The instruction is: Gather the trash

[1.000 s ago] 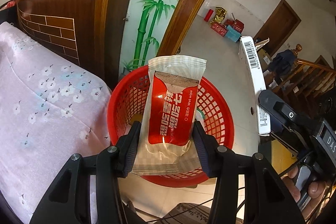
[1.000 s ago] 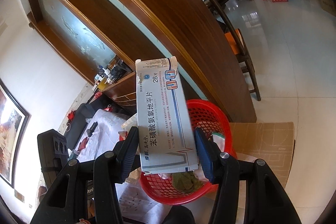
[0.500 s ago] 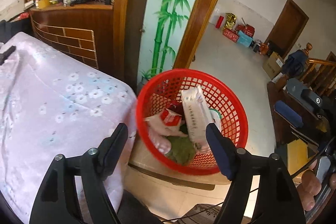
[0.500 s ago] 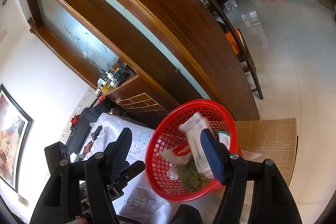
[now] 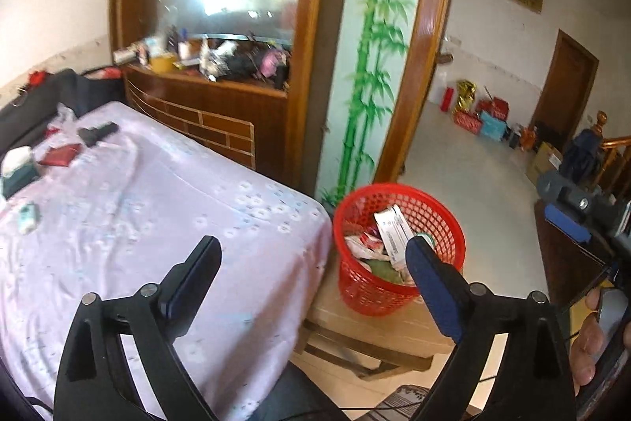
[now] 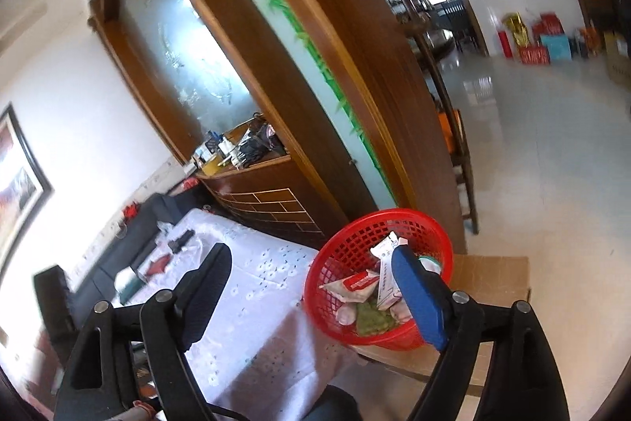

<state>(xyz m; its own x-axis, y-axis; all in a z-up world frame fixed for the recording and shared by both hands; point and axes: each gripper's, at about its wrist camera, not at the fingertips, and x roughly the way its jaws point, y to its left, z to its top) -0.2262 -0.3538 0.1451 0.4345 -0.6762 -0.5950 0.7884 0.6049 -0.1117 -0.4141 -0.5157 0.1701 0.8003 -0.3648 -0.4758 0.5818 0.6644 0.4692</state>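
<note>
Showing: two hand-held grippers above a table, each with its own camera.
Left gripper (image 5: 311, 271): its two fingers stand wide apart and hold nothing; the table and the basket show between them.
Right gripper (image 6: 315, 281): also spread wide, with nothing between the fingers. In the left wrist view it (image 5: 583, 212) appears at the right edge, with the person's hand (image 5: 591, 342) under it.
Red basket (image 5: 398, 287): a mesh plastic basket that stands upright on a low wooden stool (image 5: 378, 338), just beside the corner of the table.
Medicine box (image 5: 392, 235): a long white carton that lies inside the basket and leans on the other trash, one end up near the rim; also seen in the right wrist view (image 6: 386, 275).
Wet wipe packet (image 6: 355, 285): a red and white packet inside the basket, beside the box, on top of something green (image 6: 370, 318).
Table (image 5: 130, 208): covered with a pale pink flowered cloth. At its far end lie a red flat thing (image 5: 61, 154), a black thing (image 5: 96, 133) and a small white-green thing (image 5: 27, 217).
Cardboard (image 6: 489, 275): a flat sheet that lies behind the basket.
Background: a wooden screen with painted bamboo (image 5: 370, 66) and a cabinet with many small things on top (image 5: 205, 66).
</note>
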